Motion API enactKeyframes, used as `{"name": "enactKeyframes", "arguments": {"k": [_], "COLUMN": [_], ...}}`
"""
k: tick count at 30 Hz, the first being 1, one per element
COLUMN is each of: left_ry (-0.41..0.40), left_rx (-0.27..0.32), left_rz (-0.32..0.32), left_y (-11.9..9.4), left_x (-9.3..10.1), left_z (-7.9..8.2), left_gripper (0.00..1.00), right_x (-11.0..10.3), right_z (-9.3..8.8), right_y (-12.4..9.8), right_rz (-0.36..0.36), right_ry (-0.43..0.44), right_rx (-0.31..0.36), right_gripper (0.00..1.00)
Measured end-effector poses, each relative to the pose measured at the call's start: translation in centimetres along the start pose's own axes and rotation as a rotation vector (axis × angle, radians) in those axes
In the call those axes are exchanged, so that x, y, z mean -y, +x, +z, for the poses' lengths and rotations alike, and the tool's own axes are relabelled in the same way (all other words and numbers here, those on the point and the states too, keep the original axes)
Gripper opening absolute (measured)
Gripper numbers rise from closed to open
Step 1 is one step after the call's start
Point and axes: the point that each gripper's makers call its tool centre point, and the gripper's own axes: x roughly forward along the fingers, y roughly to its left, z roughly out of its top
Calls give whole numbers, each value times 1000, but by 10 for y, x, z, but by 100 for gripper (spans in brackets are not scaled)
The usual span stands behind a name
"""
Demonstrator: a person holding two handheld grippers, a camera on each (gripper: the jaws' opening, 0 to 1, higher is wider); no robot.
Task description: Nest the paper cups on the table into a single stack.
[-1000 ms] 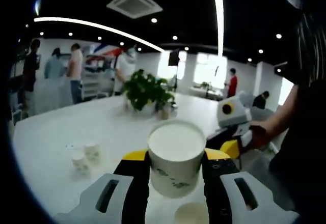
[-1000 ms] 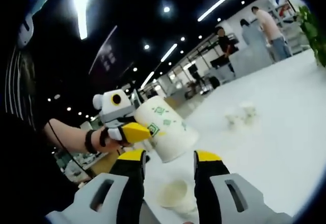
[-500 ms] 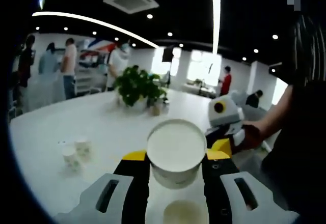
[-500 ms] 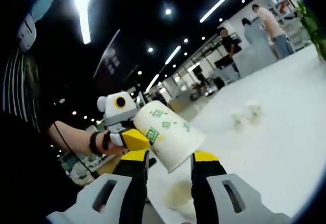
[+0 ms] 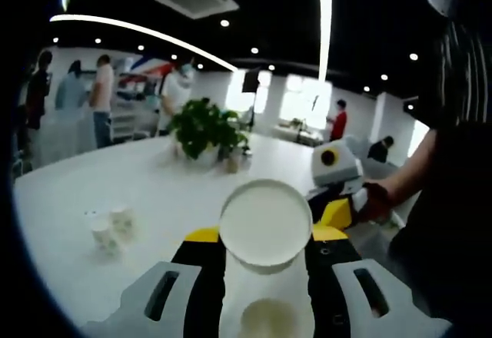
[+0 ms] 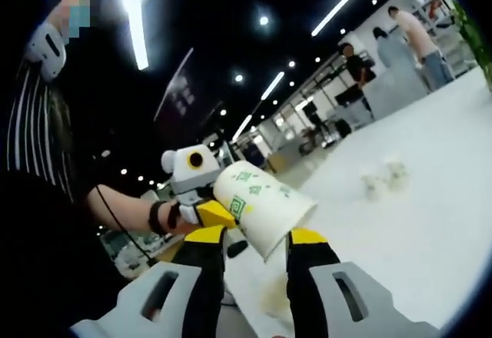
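A white paper cup (image 5: pixel 265 223) with green marks is held off the table with my left gripper (image 5: pixel 265 246) shut on it; its round white end faces the left gripper view. In the right gripper view this cup (image 6: pixel 261 203) lies tilted, and the left gripper (image 6: pixel 204 211) grips it from the left. My right gripper (image 6: pixel 257 240) stands open, with the cup's wide end just above its fingertips. Below both, another cup (image 5: pixel 265 319) (image 6: pixel 273 299) stands on the white table (image 5: pixel 154 192). The right gripper (image 5: pixel 338 203) sits just right of the held cup.
Two small paper cups (image 5: pixel 108 226) (image 6: pixel 384 177) stand together farther out on the table. A potted plant (image 5: pixel 204 127) is at the table's far side. Several people stand in the background. A person's sleeve (image 5: pixel 446 200) is close on the right.
The held cup has tipped so its round end faces the left camera more squarely. In the right gripper view the cup has come closer, down between the right jaws.
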Motion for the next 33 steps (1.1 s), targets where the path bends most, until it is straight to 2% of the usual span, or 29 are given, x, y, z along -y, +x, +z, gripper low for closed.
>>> {"name": "enactKeyframes", "arguments": {"k": [5, 15, 21, 33], "left_ry": [13, 75, 82, 107], "left_rx": [-4, -15, -18, -16], "left_rz": [-4, 1, 5, 16], "left_y": [-1, -3, -4, -7], "left_x": [2, 2, 1, 1], "left_z": [0, -3, -8, -4], "left_gripper": [39, 39, 38, 37], "right_x": [-3, -5, -8, -15], "right_z": [12, 18, 19, 32], "right_y": [0, 4, 8, 14], "right_rz": [19, 35, 45, 66], "right_ry": [12, 26, 29, 21], "right_rx": [24, 20, 15, 32], "right_gripper": [27, 21, 18, 15]}}
